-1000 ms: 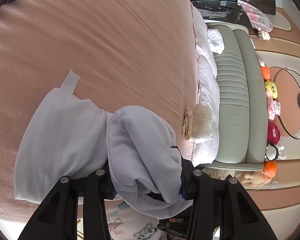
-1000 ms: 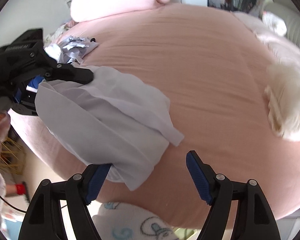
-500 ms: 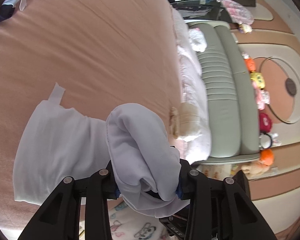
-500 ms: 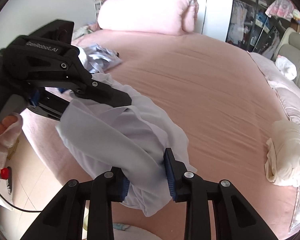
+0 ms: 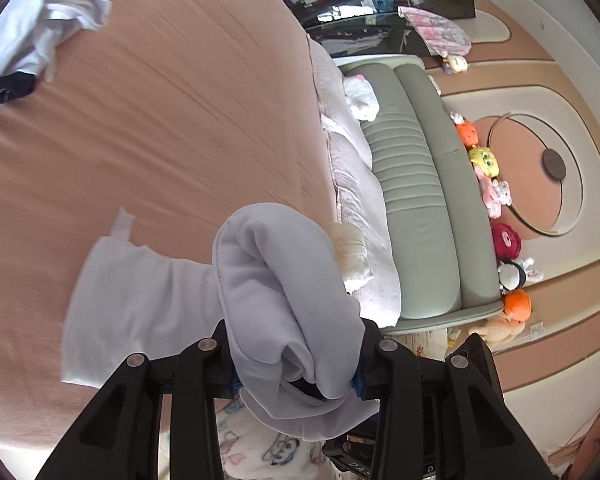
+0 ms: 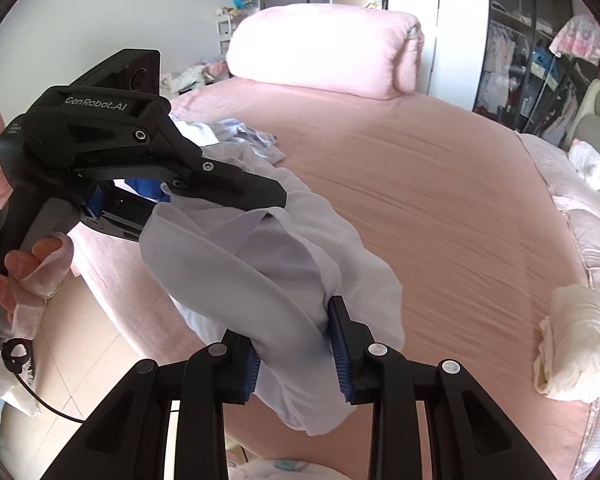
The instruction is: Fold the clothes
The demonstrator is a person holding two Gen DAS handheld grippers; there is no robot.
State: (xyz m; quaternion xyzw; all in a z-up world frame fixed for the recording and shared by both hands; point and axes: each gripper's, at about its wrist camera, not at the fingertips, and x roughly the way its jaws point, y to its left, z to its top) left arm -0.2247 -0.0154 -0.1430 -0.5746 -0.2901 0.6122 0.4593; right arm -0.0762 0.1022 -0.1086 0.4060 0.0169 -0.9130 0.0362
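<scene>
You hold the pale garment (image 6: 284, 280) off the near edge of the pink bed (image 6: 440, 184), left gripper (image 5: 296, 376) and right gripper (image 6: 296, 360) each clamped on bunched cloth, the right's jaws just closed. Next, spread it flat for folding.

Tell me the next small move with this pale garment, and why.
Probably draw the two grippers apart to spread it: the left gripper and right gripper both clamp the bunched pale lavender garment, held over the pink bed.
</scene>
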